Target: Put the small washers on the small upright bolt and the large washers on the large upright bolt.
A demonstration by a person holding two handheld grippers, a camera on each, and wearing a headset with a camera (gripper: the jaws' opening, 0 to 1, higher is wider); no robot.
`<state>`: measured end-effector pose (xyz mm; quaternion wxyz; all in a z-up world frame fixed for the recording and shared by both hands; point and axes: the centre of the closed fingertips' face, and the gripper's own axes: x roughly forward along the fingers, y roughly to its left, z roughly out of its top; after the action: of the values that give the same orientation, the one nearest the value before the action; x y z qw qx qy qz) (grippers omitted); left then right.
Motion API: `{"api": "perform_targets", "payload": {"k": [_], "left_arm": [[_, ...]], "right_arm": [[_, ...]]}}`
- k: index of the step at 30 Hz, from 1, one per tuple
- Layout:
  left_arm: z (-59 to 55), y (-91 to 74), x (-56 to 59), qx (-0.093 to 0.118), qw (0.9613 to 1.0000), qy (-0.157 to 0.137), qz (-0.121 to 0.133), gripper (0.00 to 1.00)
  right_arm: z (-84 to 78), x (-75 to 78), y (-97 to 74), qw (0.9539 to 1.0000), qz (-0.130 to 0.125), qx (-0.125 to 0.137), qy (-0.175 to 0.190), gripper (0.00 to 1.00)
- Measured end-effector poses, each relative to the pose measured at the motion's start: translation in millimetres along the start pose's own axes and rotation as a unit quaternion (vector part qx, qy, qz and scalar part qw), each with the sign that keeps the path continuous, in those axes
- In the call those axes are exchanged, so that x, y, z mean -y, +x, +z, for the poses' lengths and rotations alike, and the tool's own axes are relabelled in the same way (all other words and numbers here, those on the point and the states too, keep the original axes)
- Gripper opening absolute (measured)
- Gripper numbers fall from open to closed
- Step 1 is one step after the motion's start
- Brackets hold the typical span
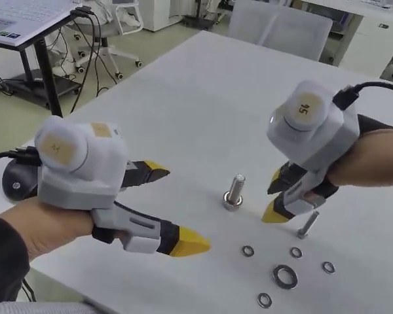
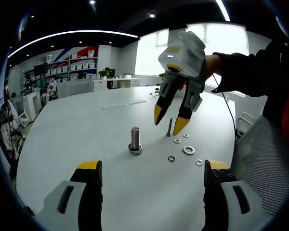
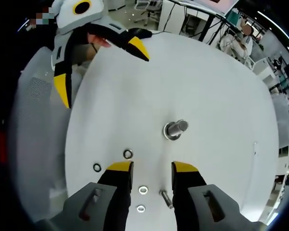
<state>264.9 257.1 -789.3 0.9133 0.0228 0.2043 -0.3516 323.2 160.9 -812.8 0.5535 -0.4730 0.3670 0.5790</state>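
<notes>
parted jaws flank the large bolt [image 1: 234, 191]
right hand-held gripper [image 1: 275, 196], spread, has the small bolt [image 1: 308, 224] by its tips; left hand-held gripper [image 1: 182, 208] gapes empty opposite.

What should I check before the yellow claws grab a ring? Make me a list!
1. The large bolt stands upright: ok.
2. The small bolt stands upright: ok.
3. The right gripper is open and empty: ok.
4. The left gripper is open and empty: ok.
5. The large washer and small washers lie loose on the table: ok.
6. No washer on the large bolt yet: cannot tell.
</notes>
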Motion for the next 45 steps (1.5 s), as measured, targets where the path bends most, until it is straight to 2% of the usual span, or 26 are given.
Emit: {"api": "perform_targets", "payload": {"k": [16,25,34,45], "left_arm": [[1.8,-0.1,-0.1,-0.003,1.0000,0.004,0.000,0.87],[2.8,-1.0,2.1,-0.005,1.0000,0.008,0.000,0.87],[2.9,-2.4,2.5,-0.007,0.9999,0.009,0.002,0.87],[3.6,-2.6,2.3,-0.005,0.9999,0.007,0.006,0.87]], "right_arm": [[-29.4,-28.0,-3.2,0.9998,0.006,-0.001,0.020,0.33],[-52.0,-48.8,8.2,0.9991,0.024,-0.015,0.031,0.33],[-63.8,-55.6,21.4,0.9982,0.035,-0.022,0.042,0.33],[-66.1,-55.9,38.2,0.9976,0.041,-0.027,0.048,0.31]]}}
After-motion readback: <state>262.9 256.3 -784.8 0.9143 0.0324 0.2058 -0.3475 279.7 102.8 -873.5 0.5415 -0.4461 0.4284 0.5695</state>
